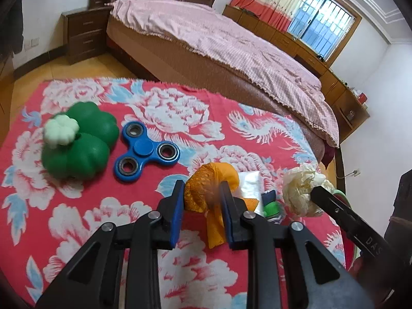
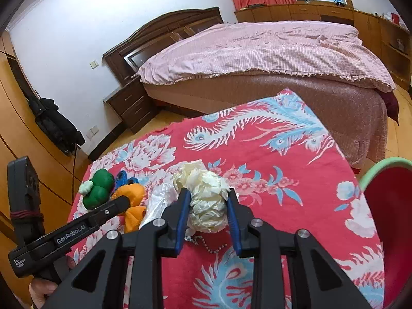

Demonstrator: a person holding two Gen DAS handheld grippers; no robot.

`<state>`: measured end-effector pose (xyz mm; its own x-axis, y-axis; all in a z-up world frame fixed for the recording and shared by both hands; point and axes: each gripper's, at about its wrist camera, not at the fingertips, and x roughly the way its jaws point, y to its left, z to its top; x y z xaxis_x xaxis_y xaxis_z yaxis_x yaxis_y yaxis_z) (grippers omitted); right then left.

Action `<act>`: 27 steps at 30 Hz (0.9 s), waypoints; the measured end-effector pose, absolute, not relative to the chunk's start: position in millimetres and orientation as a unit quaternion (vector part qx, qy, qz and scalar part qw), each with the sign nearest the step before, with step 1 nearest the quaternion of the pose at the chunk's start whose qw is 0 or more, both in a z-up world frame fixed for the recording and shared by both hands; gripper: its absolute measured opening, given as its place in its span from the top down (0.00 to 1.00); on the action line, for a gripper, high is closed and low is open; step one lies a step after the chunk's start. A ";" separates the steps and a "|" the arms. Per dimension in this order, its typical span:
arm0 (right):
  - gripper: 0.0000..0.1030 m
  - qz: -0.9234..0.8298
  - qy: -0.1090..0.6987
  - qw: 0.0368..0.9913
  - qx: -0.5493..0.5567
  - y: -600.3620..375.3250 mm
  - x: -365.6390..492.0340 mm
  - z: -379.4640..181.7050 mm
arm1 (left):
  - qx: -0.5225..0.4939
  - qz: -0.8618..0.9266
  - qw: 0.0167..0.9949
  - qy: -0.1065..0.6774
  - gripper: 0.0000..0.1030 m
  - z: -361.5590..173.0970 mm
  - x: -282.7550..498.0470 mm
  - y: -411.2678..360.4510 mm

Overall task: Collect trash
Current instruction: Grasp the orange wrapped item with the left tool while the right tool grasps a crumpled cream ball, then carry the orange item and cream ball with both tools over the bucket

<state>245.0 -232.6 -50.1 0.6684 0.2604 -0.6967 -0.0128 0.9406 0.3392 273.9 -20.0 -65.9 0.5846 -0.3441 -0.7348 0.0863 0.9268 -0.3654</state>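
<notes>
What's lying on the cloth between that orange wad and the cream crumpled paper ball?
In the left wrist view, a clear plastic wrapper and a small green toy lie between the orange wad and the paper ball.

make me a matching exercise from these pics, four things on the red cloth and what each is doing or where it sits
Things:
1. orange wad
2. cream crumpled paper
3. blue spinner
4. bead chain

States:
A. lies flat beside the green toy, untouched
B. between the pads of the left claw
C. on the cloth under the cream paper, near the right claw's pads
D. between the pads of the right claw

Pairs: 1-B, 2-D, 3-A, 4-C
</notes>
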 end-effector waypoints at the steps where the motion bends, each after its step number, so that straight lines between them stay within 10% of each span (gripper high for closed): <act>1: 0.70 0.075 0.398 0.901 0.155 -233.6 243.0 -48.5 | -0.146 -0.122 0.880 0.436 0.74 -62.1 270.8 -19.7; 27: 0.70 0.055 0.352 0.914 0.195 -259.7 132.1 0.4 | -0.143 -0.160 0.890 0.403 0.74 -12.0 172.9 -43.8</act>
